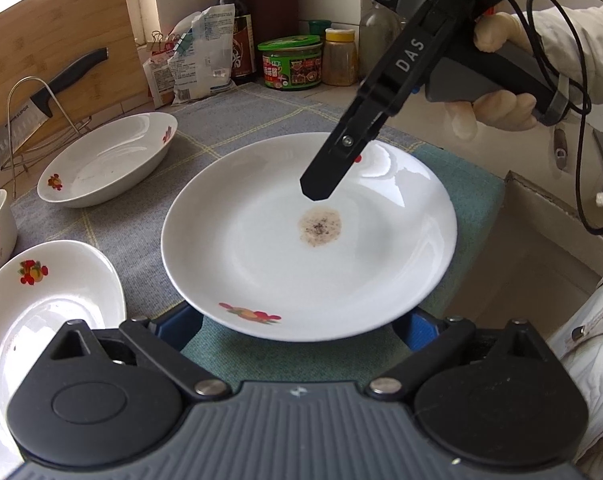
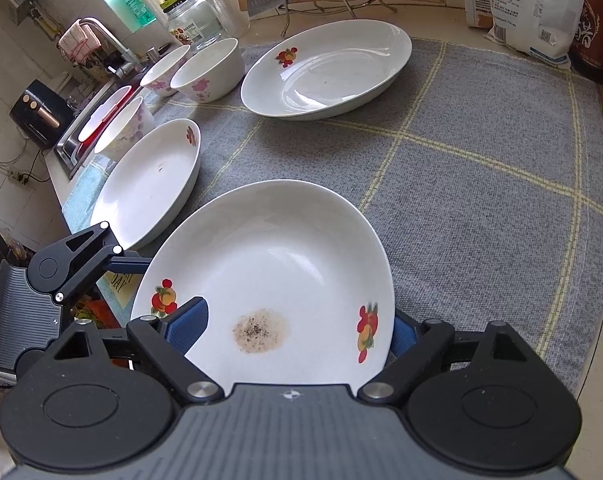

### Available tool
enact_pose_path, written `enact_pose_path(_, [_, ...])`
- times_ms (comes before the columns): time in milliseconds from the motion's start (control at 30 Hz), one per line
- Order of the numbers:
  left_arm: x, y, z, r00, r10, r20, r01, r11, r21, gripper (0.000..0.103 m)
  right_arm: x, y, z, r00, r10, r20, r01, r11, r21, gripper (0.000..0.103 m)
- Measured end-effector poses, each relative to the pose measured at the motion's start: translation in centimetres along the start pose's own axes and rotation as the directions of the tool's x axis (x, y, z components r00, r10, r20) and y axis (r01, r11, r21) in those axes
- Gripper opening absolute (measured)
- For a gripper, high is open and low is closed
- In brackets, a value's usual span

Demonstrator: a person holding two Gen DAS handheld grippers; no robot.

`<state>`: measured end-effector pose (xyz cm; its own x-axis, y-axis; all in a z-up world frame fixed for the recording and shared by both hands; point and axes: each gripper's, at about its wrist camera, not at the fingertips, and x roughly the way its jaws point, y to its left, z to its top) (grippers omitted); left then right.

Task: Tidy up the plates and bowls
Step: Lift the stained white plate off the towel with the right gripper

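Right hand-held gripper (image 2: 297, 330): jaws standing wide and straddling the stained plate (image 2: 269, 276); one blue pad (image 2: 187, 326) is lying over the rim on the plate's inner face, the other sitting at the opposite edge. Whether the pads are pressing cannot be told.
Left hand-held gripper (image 1: 301, 326): jaws spread wide, reaching beneath the plate's near rim; contact is hidden, nothing visibly clamped.
Stained plate: sitting at the front of the surface (image 2: 481, 208), over a green cloth (image 1: 467, 200), with a brown speckled residue at its centre.
Other crockery: an oval dish (image 2: 329, 68) is lying well apart at the back; a second plate (image 2: 149, 180) just beside the stained one; flowered bowls (image 2: 209, 68) near the sink.
Risk, slip: glazed porcelain is likely offering little friction; a light or off-centre pinch could be letting the plate tilt and drop.
Risk, collision: swinging the plate sideways could be striking the neighbouring plate.
Risk, soiling: stacking it could be transferring residue.
Risk, edge: the plate is lying near the surface's edge.
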<state>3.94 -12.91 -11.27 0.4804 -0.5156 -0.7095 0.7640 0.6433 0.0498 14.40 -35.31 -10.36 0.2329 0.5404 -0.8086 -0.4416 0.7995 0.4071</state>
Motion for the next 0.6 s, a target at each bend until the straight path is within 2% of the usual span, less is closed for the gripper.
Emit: enact_pose_path(600, [2.7,0.1,4.7,0.999,-0.007,0.033,0.005,0.998,0.059,0.100,-3.7,-3.2,1.3,0.993,-0.067,0.093,0.068,0.998,-0.009,0.094])
